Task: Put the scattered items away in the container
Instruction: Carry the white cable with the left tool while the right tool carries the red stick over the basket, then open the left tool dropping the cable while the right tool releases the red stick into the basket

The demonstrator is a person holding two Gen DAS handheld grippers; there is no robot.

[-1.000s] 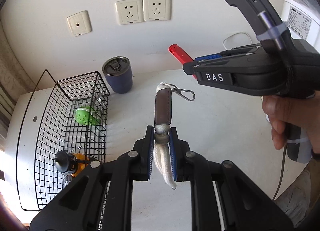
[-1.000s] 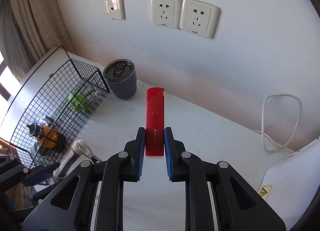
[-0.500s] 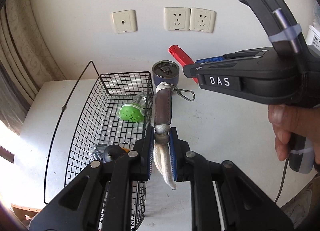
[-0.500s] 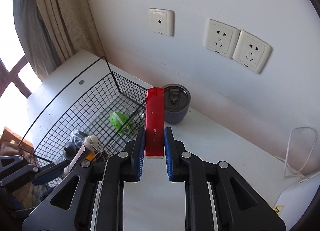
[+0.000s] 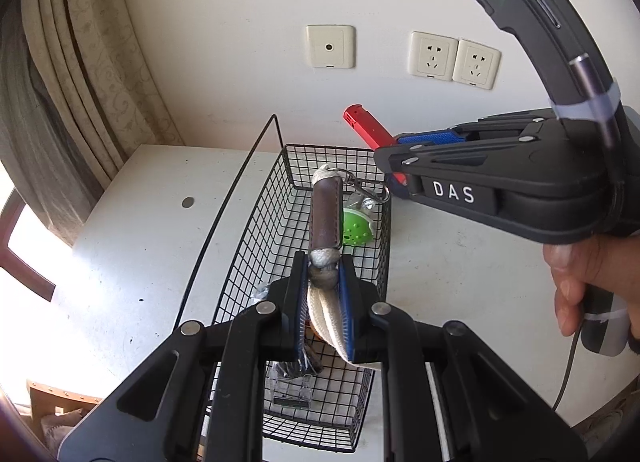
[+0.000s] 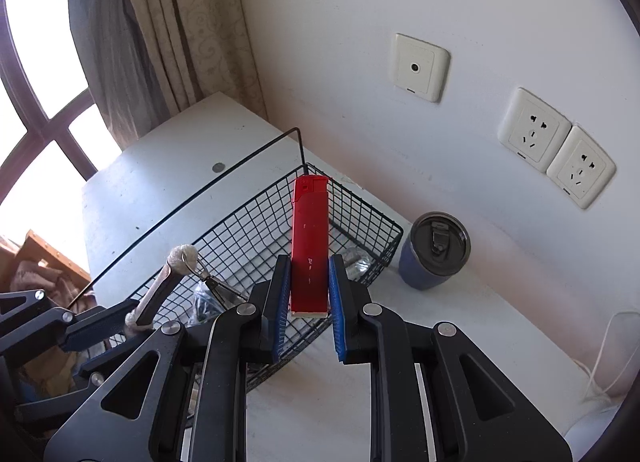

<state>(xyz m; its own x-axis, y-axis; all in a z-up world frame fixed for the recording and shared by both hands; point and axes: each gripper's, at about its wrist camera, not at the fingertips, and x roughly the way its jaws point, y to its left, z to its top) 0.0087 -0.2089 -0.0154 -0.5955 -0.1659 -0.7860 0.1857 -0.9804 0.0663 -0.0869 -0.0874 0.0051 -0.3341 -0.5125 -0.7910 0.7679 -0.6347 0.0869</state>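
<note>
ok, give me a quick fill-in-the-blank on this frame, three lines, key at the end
1. The right hand-held gripper is shut on a ____ lighter.
2. The left hand-held gripper holds the rope keychain above the wire ____.
3. The blue tumbler stands ____ the basket.

Missing words: red; basket; outside

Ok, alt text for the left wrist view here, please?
The left gripper is shut on a rope keychain with a brown sleeve, held above a black wire basket. Beside it, the right gripper clamps a red lighter near the basket's far corner.
</note>
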